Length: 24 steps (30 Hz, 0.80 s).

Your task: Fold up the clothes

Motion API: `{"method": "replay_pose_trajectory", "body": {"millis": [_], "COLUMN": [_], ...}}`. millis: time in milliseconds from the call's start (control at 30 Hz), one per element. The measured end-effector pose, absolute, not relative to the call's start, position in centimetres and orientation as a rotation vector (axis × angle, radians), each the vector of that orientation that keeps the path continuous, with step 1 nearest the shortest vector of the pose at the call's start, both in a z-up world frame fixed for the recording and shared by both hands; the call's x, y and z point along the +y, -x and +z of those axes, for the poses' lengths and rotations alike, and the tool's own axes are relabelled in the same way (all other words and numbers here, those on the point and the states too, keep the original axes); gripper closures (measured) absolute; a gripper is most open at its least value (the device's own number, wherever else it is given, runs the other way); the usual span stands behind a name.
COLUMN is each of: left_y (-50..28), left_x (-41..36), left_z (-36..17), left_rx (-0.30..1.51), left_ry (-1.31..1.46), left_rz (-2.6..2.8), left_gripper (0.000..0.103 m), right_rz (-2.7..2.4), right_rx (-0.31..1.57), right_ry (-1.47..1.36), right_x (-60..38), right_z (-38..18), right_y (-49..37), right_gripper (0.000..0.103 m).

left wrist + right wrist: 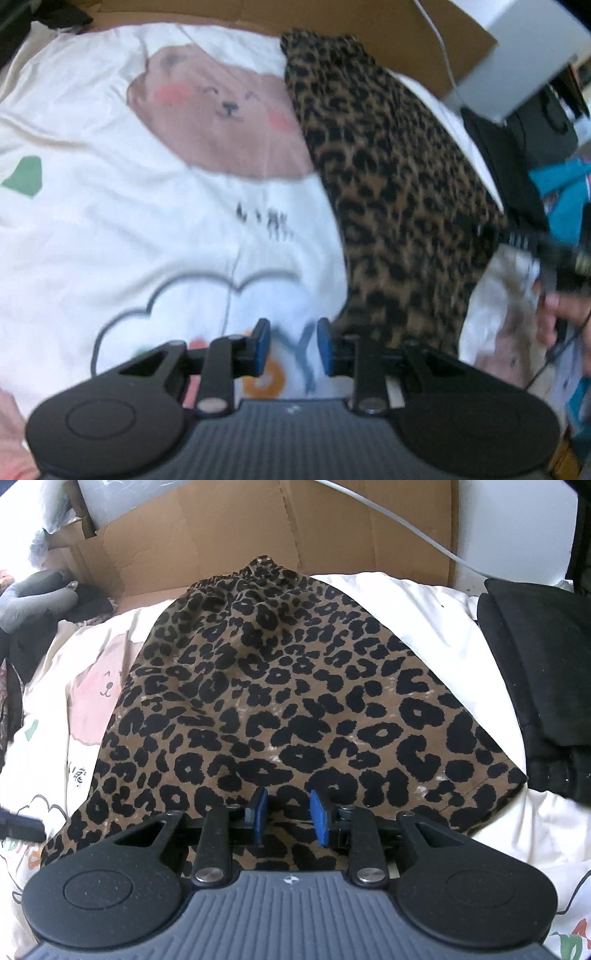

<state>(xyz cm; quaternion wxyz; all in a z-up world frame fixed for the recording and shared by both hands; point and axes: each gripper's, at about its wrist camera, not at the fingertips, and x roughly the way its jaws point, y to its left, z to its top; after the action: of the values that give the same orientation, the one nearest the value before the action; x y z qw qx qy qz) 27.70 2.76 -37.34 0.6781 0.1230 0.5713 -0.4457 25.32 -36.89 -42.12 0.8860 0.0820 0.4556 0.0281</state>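
Note:
A leopard-print garment (280, 701) lies spread flat on a white bedsheet printed with a bear (221, 107). Its gathered waistband points to the far side and its hem is near me. In the left wrist view the garment (399, 192) runs as a long strip on the right. My left gripper (292, 345) hovers open over the white sheet, just left of the garment's near corner, holding nothing. My right gripper (287, 816) is open above the garment's near hem, with nothing between its blue pads (319, 818).
Flattened cardboard (295, 528) stands at the far edge of the bed. Folded black clothes (535, 672) are stacked at the right. A grey soft item (33, 598) lies far left. A person's hand (561, 314) with the other gripper shows at the right of the left wrist view.

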Motion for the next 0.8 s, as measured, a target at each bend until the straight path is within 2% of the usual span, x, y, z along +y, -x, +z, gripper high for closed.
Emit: {"method": "replay_pose_trajectory", "body": {"millis": [133,300,533,800], "left_y": [-26.5,-26.3,-26.5,-26.4], "left_x": [3.2,2.8,2.7,2.8], "left_z": [-37.8,-37.7,-38.2,-40.2], "left_rx": [1.284,1.276,1.267,1.358], "left_ry": [-0.266,-0.215,-0.102,0.111], "left_rz": [-1.057,-1.102,-1.13,-1.136], "left_gripper": [0.074,0.066,0.066,0.065], "right_rz": [0.083,0.11,0.114,0.113], "right_rx": [0.951,0.962,0.971,0.931], "right_ry": [-0.164,-0.147,-0.14,-0.207], "right_x": [-36.0,-35.2,-35.5,-35.9], "right_z": [-42.1,-42.4,-43.1,-40.8], "right_y": [-25.4,-25.7,-26.8,-25.1], "right_gripper": [0.07,0.071,0.071,0.07]}}
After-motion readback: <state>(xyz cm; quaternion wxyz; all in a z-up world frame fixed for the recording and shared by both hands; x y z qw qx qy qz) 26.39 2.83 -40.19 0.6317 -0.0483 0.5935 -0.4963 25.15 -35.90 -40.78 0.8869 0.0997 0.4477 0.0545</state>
